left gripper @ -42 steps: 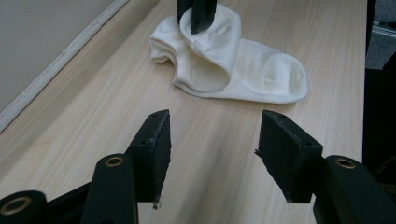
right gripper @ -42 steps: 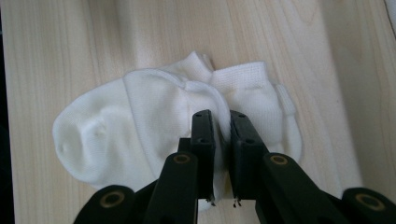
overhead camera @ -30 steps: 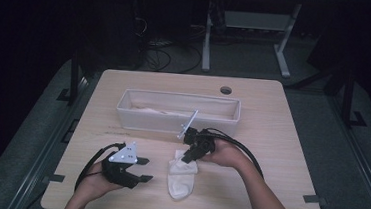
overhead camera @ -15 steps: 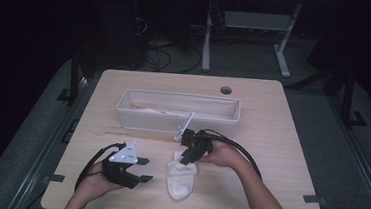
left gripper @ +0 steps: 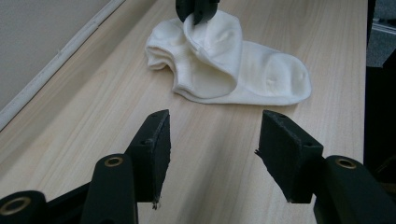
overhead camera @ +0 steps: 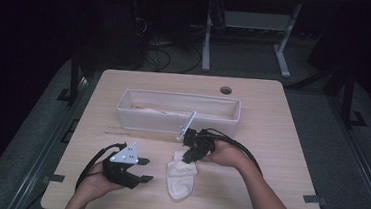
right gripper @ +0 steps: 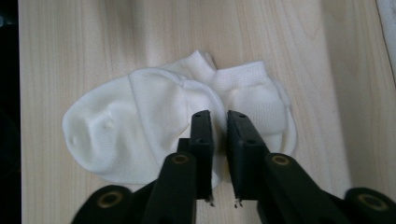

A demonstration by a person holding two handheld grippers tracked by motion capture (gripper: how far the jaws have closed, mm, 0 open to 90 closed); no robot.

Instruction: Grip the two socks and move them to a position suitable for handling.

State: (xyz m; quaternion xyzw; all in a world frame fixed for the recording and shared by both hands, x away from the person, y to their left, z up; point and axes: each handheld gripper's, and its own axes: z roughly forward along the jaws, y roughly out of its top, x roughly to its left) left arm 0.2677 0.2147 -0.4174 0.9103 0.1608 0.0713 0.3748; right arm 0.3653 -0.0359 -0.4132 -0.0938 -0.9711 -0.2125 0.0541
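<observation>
A white sock [overhead camera: 179, 178] is seen lying on the wooden table [overhead camera: 281, 142], in front of the long white bin [overhead camera: 178, 113]. From above, the sock's long line runs from 12 o'clock, at its cuff end, down to 6 o'clock, at its rounded toe end.

The right gripper [overhead camera: 188, 157] is placed right at the 12 o'clock end of the sock. Its jaws have just been closing, and in the left gripper view a fold of the sock's cloth is pinched and pulled up between its tips [left gripper: 197, 10]. In the right gripper view [right gripper: 218, 123] the jaws are seen nearly together over the cuff, so the cloth is gripped.

The left gripper [overhead camera: 144, 170] is kept near the sock, at 9 o'clock from it, and nothing is touched by it. Its jaws [left gripper: 214, 140] are spread apart with only bare table between them.

The right hand is the nearer one. It can be judged that the cuff end would be lifted and carried toward the toe at 6 o'clock, along the long line.
</observation>
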